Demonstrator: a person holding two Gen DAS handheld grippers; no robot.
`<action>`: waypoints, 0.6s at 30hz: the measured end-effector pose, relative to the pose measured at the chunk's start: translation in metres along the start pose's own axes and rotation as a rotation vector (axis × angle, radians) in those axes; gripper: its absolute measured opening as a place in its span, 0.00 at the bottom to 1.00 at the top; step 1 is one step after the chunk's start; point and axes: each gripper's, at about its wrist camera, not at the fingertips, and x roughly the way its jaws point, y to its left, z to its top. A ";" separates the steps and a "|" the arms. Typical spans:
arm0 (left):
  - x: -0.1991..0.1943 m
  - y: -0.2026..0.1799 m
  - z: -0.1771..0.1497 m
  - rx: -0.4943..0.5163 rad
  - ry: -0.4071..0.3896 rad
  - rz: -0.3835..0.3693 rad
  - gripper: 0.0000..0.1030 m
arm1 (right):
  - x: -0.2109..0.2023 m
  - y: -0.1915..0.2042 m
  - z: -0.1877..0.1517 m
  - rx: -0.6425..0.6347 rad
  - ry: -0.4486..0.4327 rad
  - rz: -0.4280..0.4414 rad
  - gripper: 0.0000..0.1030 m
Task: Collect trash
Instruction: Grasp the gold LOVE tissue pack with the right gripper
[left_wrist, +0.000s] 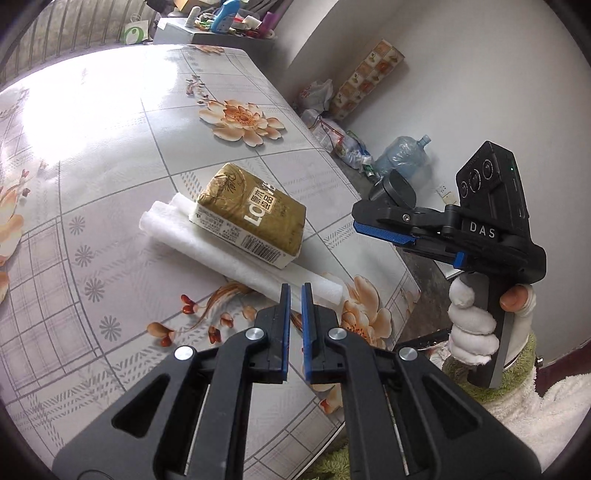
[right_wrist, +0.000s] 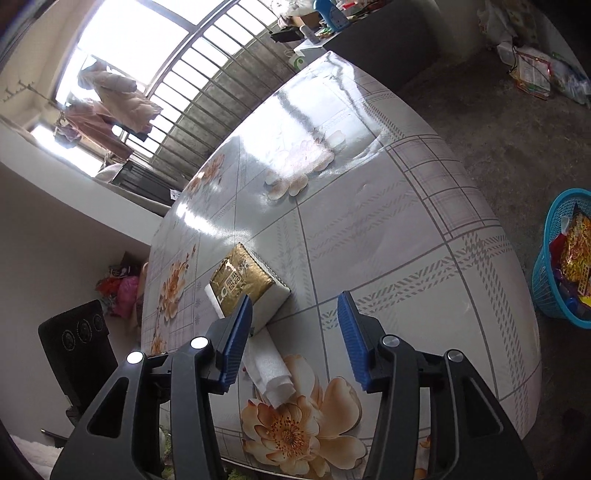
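A gold-wrapped tissue pack (left_wrist: 251, 214) lies on the flowered table (left_wrist: 110, 155), resting across a white foam roll (left_wrist: 207, 247). My left gripper (left_wrist: 295, 295) hovers over the roll's near end, its blue pads almost together with nothing between them. My right gripper (left_wrist: 360, 221), held by a white-gloved hand (left_wrist: 471, 325), hangs off the table's right edge. In the right wrist view the right gripper (right_wrist: 295, 306) stands open and empty above the table (right_wrist: 406, 221), with the tissue pack (right_wrist: 240, 280) and the foam roll (right_wrist: 271, 373) just beyond its left finger.
A blue plastic basket (right_wrist: 543, 273) holding colourful wrappers stands on the floor right of the table. Bags and a large water bottle (left_wrist: 402, 155) sit against the far wall. A cluttered cabinet (left_wrist: 207, 29) stands past the table's far end, near a barred window (right_wrist: 166, 55).
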 end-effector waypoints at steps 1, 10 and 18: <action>-0.001 0.003 0.002 -0.006 -0.004 0.012 0.04 | -0.001 0.000 0.000 0.000 -0.001 0.003 0.46; -0.019 0.021 0.003 -0.061 -0.034 0.091 0.04 | -0.007 0.011 0.002 -0.069 -0.020 0.001 0.54; -0.018 0.037 0.013 -0.111 -0.050 0.188 0.09 | 0.004 0.039 0.014 -0.229 -0.007 -0.039 0.63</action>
